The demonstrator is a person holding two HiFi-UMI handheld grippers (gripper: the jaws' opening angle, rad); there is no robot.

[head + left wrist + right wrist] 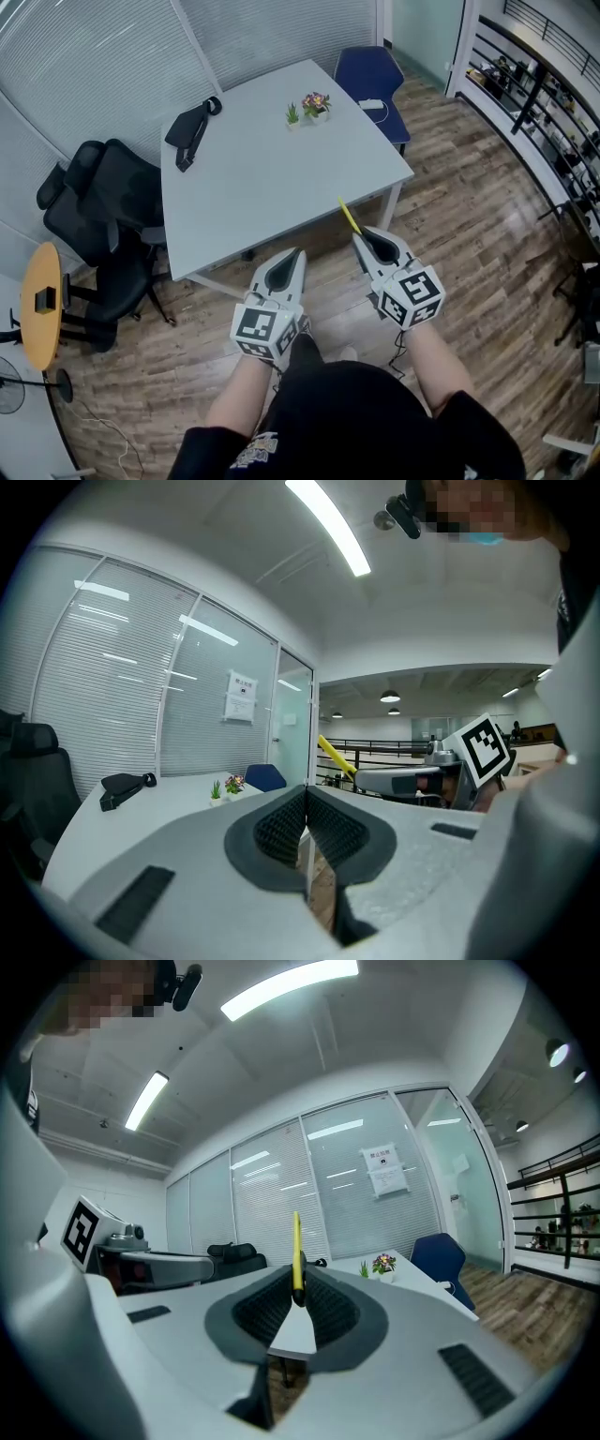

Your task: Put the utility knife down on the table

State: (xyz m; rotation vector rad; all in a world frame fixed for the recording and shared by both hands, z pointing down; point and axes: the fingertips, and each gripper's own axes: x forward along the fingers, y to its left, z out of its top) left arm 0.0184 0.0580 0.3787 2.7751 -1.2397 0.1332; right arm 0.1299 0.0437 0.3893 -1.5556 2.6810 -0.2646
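A slim yellow utility knife [349, 216] sticks out forward from my right gripper [362, 238], which is shut on its rear end. In the right gripper view the utility knife [297, 1258] stands up between the closed dark pads. The knife's tip hangs over the near right edge of the white table [281, 178]. My left gripper [296, 255] is held beside it, short of the table's near edge, shut with nothing between its pads [281, 829]. From the left gripper view the right gripper [361, 778] and the yellow knife [335, 756] show to the right.
On the table lie a black bag [190, 129] at the far left and two small potted plants [307, 108] at the far side. Black office chairs [98, 220] stand left of the table, a blue chair [373, 82] behind it. A round wooden side table [41, 305] is at the left.
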